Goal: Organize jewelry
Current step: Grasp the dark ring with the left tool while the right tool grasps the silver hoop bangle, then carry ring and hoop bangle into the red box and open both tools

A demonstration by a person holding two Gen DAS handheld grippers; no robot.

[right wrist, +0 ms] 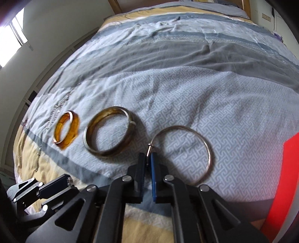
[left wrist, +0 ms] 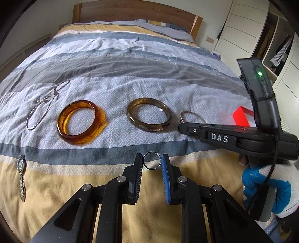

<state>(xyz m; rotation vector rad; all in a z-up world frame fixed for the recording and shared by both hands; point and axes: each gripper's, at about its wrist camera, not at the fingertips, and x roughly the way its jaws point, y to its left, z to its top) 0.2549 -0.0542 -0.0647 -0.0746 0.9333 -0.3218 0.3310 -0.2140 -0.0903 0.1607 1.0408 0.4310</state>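
Note:
My left gripper (left wrist: 152,160) is shut on a small dark finger ring (left wrist: 152,168), held above the bed's yellow stripe. My right gripper (right wrist: 148,158) is shut on the clasp end of a thin silver bangle (right wrist: 208,149) that lies on the bedspread; this gripper also shows in the left wrist view (left wrist: 180,128). An amber bangle (left wrist: 62,119) (right wrist: 74,127) and a brown-grey bangle (left wrist: 130,116) (right wrist: 89,145) lie side by side to the left. A silver chain necklace (left wrist: 46,101) and a wristwatch (left wrist: 21,173) lie further left.
The jewelry lies on a striped bedspread (left wrist: 130,61) with a wooden headboard (left wrist: 130,9) at the far end. A red box (left wrist: 242,116) (right wrist: 287,168) sits at the right. White wardrobes (left wrist: 241,28) stand beyond the bed's right side.

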